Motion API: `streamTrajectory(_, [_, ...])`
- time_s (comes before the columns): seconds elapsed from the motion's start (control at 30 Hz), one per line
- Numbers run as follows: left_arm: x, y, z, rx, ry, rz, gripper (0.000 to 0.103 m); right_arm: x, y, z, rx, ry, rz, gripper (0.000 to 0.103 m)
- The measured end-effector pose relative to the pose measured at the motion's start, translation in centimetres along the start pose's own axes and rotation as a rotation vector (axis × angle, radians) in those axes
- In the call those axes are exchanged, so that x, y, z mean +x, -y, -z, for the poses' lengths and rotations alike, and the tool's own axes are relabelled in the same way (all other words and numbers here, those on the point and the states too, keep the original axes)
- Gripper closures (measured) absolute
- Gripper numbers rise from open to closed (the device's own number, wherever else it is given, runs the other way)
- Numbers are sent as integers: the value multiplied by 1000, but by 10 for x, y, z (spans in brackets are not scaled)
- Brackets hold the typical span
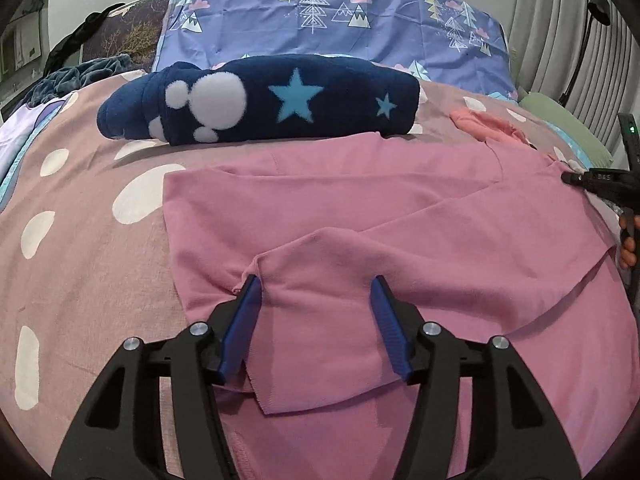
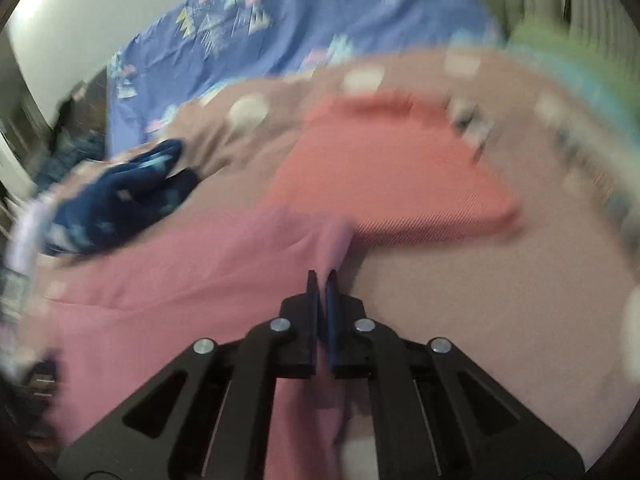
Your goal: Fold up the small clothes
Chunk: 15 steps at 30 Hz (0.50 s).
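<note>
The left tool point(image 1: 316, 286) stands spread over a folded flap of the pink garment point(image 1: 360, 208) lying on the bed point(image 1: 80, 208) beneath it, while the right tool point(image 2: 323, 278) pinches that garment's edge, a folded coral garment point(image 2: 384, 168) lying just ahead.

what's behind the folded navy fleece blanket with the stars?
Behind the folded navy star-print fleece blanket stands a purple tree-print pillow, leaning against the wall. Its lower edge is hidden by the blanket, so whether the two touch cannot be told.
</note>
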<state>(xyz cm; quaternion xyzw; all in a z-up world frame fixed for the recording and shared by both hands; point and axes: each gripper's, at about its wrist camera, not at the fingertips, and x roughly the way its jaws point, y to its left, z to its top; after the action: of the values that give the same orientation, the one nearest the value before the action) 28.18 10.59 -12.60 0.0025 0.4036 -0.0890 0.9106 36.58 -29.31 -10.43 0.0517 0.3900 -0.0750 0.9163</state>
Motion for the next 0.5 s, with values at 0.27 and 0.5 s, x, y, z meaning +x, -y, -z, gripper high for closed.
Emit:
streamTrajectory(0.27, [-1,1,-1,-4,3,5,44,-46,26,14,101,49,-102,102])
streamTrajectory(0.5, [0,3,-2,10,-1,-9,43,-59,-38,93,-305,-63,-144,98])
